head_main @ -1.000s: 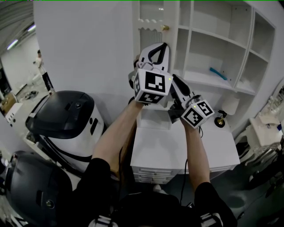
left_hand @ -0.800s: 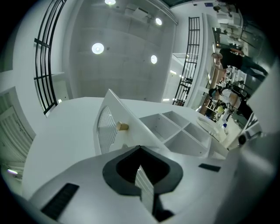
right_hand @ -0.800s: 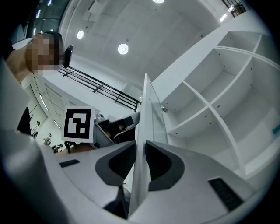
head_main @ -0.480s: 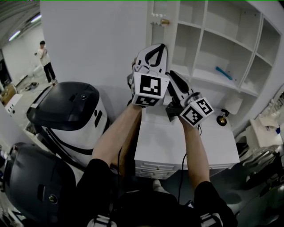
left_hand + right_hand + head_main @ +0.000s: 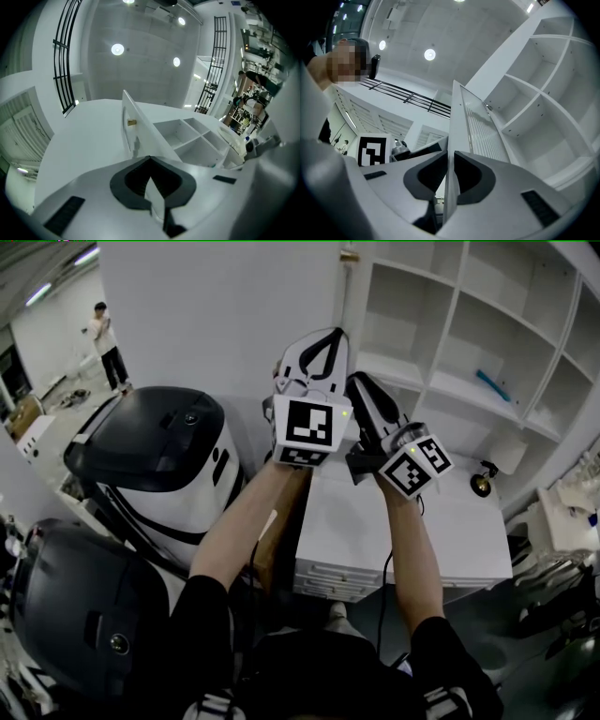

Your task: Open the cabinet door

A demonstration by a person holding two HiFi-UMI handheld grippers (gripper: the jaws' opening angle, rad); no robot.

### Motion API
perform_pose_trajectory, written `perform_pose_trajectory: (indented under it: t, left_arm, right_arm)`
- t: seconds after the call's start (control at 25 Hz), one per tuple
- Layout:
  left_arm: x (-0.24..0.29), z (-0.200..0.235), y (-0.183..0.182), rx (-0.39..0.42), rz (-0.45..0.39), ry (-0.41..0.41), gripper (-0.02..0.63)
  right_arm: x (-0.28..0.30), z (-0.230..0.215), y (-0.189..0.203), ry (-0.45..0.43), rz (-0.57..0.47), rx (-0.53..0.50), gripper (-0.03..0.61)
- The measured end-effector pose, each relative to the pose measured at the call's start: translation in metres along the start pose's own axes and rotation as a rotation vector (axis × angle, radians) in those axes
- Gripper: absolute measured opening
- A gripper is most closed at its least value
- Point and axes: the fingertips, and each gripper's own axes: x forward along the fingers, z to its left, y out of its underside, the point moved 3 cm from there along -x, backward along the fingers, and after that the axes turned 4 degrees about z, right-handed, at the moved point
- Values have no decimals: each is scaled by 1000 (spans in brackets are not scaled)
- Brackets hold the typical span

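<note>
The white cabinet door [image 5: 216,324] stands swung out to the left of the open shelves [image 5: 441,381], its brass knob [image 5: 349,255] at the top edge of the head view. My right gripper [image 5: 356,381] is shut on the door's edge. In the right gripper view the door's edge [image 5: 457,112] runs straight down between the jaws of the right gripper [image 5: 451,152]. My left gripper [image 5: 333,334] is held just left of it, by the door's edge. In its own view the left gripper [image 5: 150,158] is shut and holds nothing, with the door [image 5: 136,126] and the knob [image 5: 131,122] ahead.
A white drawer unit [image 5: 450,521] stands below the shelves with a small brass lamp [image 5: 483,486] on it. A blue thing [image 5: 492,383] lies on a shelf. Two black-and-white machines [image 5: 159,437] [image 5: 75,606] crowd the left. A person [image 5: 105,329] stands far back.
Both grippers have moved sideways together with the door's edge, and the door has swung wider. More of the shelves shows, and the knob has slid to the top edge of the head view.
</note>
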Motion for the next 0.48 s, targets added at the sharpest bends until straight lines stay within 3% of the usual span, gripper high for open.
perform_pose_trajectory:
  t: [0.32,0.48]
  left_arm:
    - [-31,16,21,-34,34,-34,9]
    - [-43,14,34,-56,66,-4,9]
  right_arm:
    - [11,16,34,1,46,24,44]
    - [12,20,44,15,53,30,44]
